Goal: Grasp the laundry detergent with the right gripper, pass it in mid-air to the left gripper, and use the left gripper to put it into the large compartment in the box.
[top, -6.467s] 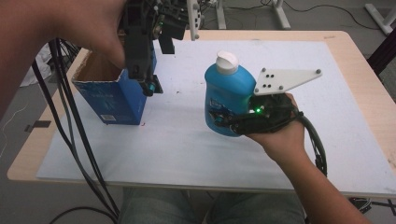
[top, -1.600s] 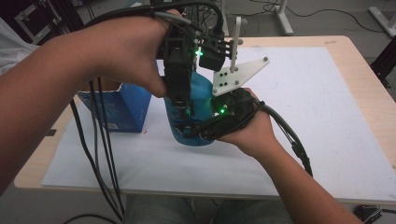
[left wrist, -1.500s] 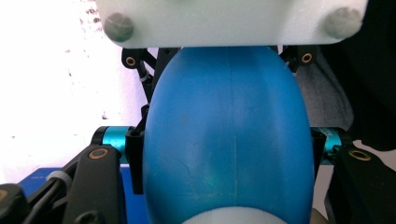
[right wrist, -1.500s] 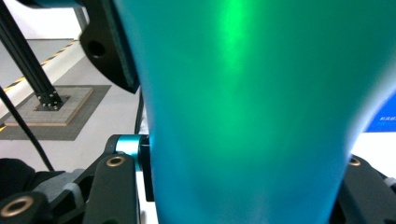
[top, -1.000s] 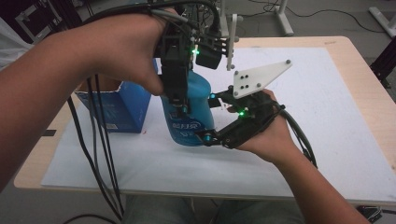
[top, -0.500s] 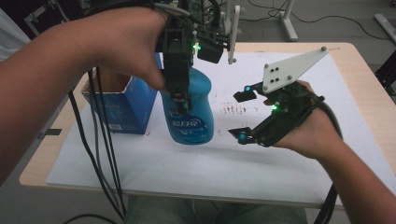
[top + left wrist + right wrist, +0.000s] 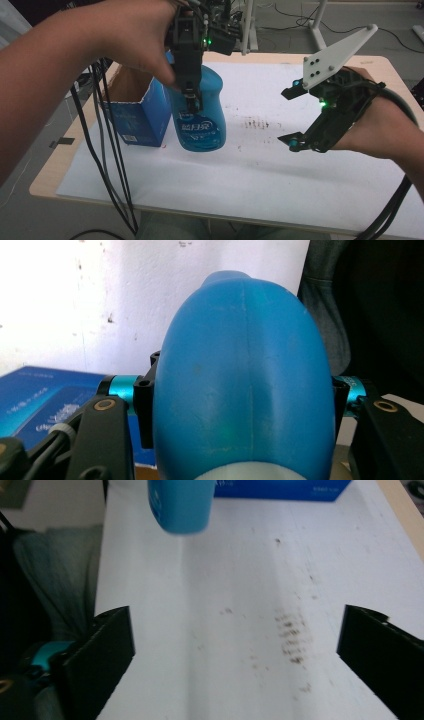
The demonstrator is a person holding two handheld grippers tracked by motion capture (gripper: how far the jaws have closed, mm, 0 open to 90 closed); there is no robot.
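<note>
The right gripper has just been opening its jaws and now stands at the right of the high view, well apart from the blue bottle, with nothing between the jaws. Half a second earlier it was closer to the bottle; a second and a half earlier it was clamped on the bottle's side. The handover is therefore judged complete: the bottle is carried by the left gripper alone.

In the left gripper view the jaws press on both flanks of the bottle, holding it firmly. In the high view the bottle sits left of centre, upright, just beside the open blue box at middle left; whether its base touches the white sheet cannot be told.

Pose: the left hand enters from the upper left, gripper pointing down over the bottle. The right hand lies at the right edge, jaws wide and facing left.
</note>
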